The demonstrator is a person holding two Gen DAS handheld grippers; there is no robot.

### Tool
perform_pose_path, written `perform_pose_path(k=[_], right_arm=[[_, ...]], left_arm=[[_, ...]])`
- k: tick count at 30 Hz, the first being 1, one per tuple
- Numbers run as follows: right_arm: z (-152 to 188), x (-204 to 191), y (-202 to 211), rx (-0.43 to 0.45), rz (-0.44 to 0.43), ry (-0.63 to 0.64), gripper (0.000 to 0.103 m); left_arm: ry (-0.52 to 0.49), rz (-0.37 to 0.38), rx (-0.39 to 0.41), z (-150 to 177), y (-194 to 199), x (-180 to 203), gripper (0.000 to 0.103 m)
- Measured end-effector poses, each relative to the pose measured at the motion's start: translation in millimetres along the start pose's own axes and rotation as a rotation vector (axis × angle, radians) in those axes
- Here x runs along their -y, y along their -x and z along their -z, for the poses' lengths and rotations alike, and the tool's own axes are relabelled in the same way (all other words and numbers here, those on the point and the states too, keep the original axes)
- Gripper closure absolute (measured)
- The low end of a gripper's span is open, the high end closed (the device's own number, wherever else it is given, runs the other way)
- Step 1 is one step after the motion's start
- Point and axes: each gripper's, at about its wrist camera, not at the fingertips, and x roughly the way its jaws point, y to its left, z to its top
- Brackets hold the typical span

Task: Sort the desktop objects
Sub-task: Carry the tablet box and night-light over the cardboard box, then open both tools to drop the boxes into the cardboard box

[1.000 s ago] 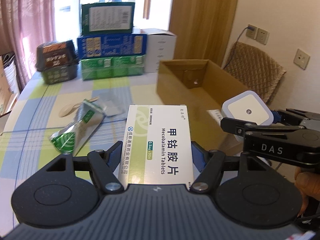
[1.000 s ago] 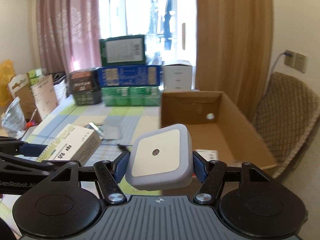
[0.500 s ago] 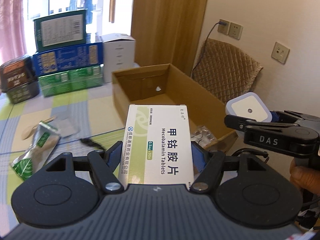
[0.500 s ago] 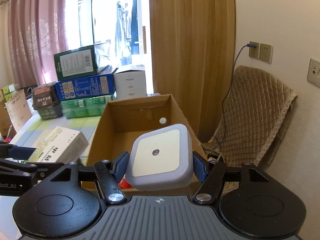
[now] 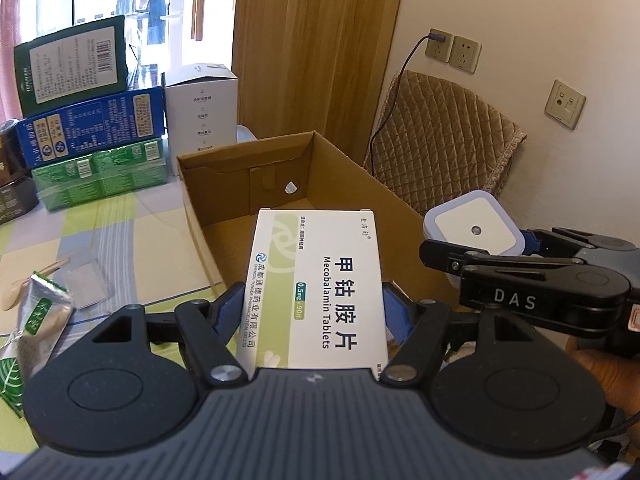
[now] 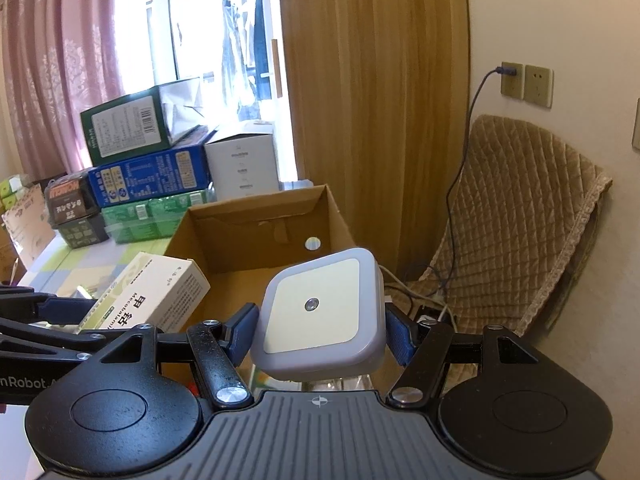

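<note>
Cardboard box (image 5: 336,184) lies open at twelve o'clock, its floor largely hidden. Left gripper (image 5: 314,312) clamps the tablet box (image 5: 320,288); right gripper (image 6: 318,330) clamps the night light (image 6: 320,310), underside unseen.

The tablet box (image 5: 316,288) hides most of the cardboard box (image 5: 224,216) floor from the left wrist view, and the night light (image 6: 320,312) blocks it in the right. The green foil pouch (image 5: 28,328) runs off the left edge. Print on the stacked cartons (image 5: 92,128) is too small to read.

quilted chair (image 6: 516,216) beside wall sockets (image 6: 526,84).
</note>
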Motion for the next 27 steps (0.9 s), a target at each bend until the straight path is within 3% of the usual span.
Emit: perform_pose_path(k=[15, 27], right_arm=[[0, 10, -23, -0.028, 0.005, -0.024, 0.040], [-1, 0, -29, -0.049, -0.040, -0.049, 0.039]], left_arm=[[0.036, 0.008, 0.009, -10, -37, -6, 0.035], [0.081, -0.031, 0.024, 4, -15, -30, 0.032]])
